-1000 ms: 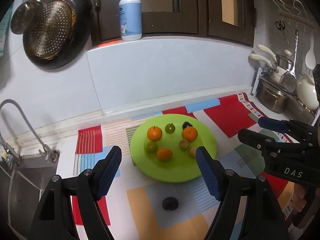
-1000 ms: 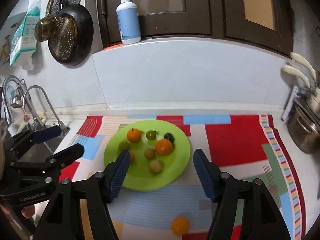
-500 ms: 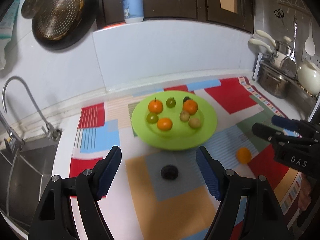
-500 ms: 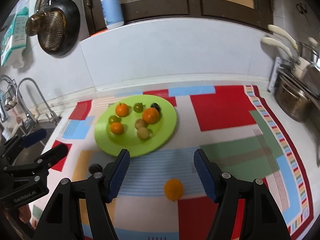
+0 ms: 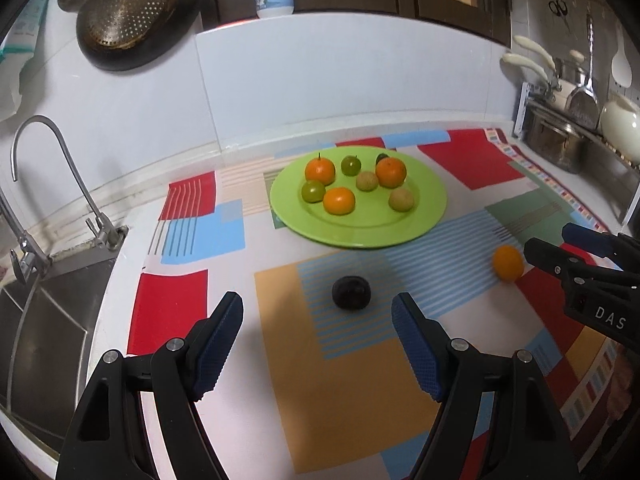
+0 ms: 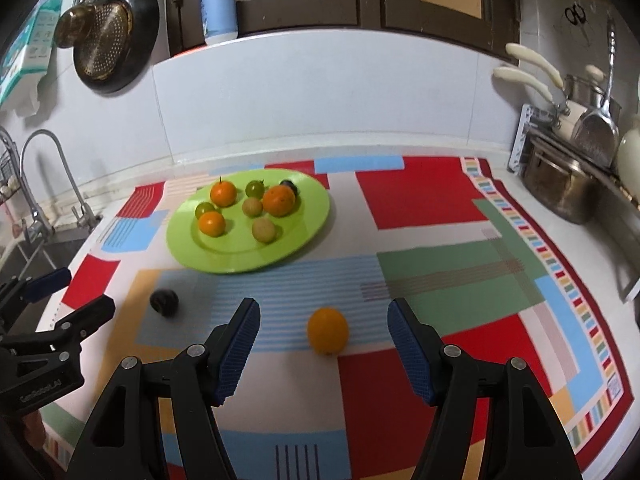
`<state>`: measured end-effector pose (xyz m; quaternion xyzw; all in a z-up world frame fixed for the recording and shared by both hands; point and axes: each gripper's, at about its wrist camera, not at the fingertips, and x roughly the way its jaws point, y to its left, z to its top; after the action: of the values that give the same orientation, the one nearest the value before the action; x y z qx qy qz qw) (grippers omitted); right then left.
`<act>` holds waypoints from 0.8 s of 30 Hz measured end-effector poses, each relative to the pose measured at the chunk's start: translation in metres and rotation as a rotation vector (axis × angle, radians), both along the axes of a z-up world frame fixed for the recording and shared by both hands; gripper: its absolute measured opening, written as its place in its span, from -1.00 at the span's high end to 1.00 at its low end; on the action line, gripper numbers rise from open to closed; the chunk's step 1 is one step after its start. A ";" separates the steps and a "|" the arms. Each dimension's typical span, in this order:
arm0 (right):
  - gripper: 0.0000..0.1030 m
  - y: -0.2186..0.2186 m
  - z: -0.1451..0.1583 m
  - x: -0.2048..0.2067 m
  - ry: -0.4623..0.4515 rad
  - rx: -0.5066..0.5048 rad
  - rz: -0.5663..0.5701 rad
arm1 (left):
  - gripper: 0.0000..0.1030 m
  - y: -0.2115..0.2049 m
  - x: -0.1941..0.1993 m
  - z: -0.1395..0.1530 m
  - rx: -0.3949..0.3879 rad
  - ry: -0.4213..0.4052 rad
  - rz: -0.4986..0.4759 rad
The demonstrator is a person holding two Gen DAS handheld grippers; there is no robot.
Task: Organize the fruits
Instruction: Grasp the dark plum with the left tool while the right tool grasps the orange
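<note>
A green plate [image 5: 424,216] [image 6: 308,220] holds several small fruits: oranges, green ones, tan ones and a dark one at the back. A dark plum [image 5: 351,292] [image 6: 164,301] lies on the mat in front of the plate, just ahead of my open, empty left gripper [image 5: 318,334]. A loose orange [image 6: 327,330] [image 5: 507,263] lies on the mat between the fingertips' line of my open, empty right gripper [image 6: 323,334], a little ahead of it. Each gripper shows at the edge of the other's view.
A colourful patchwork mat [image 6: 440,240] covers the counter. A sink and tap [image 5: 48,208] are at the left. Pots and utensils [image 6: 568,176] stand at the right. A soap bottle [image 6: 218,4] sits on the ledge; a pan with a strainer [image 5: 128,12] hangs on the wall.
Both grippers have pulled back and tilted down from the plate. The plum and the loose orange now lie closer ahead of the left and right grippers. Both stay open.
</note>
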<state>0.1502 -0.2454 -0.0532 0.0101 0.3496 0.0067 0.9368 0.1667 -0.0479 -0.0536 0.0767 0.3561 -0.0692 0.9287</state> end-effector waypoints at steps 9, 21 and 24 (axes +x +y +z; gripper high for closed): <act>-0.30 -0.008 -0.028 0.017 0.085 0.056 -0.008 | -0.47 -0.009 0.026 -0.020 -0.023 0.074 -0.010; 0.02 -0.011 -0.048 0.040 0.148 0.075 0.007 | -0.03 -0.015 0.057 -0.044 -0.074 0.168 -0.007; 0.11 -0.012 -0.052 0.044 0.162 0.081 0.013 | 0.14 -0.017 0.060 -0.047 -0.075 0.178 -0.010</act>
<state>0.1942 -0.2577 -0.1055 0.0463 0.4237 0.0259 0.9043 0.2272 -0.0648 -0.1005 0.0370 0.4341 -0.0936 0.8952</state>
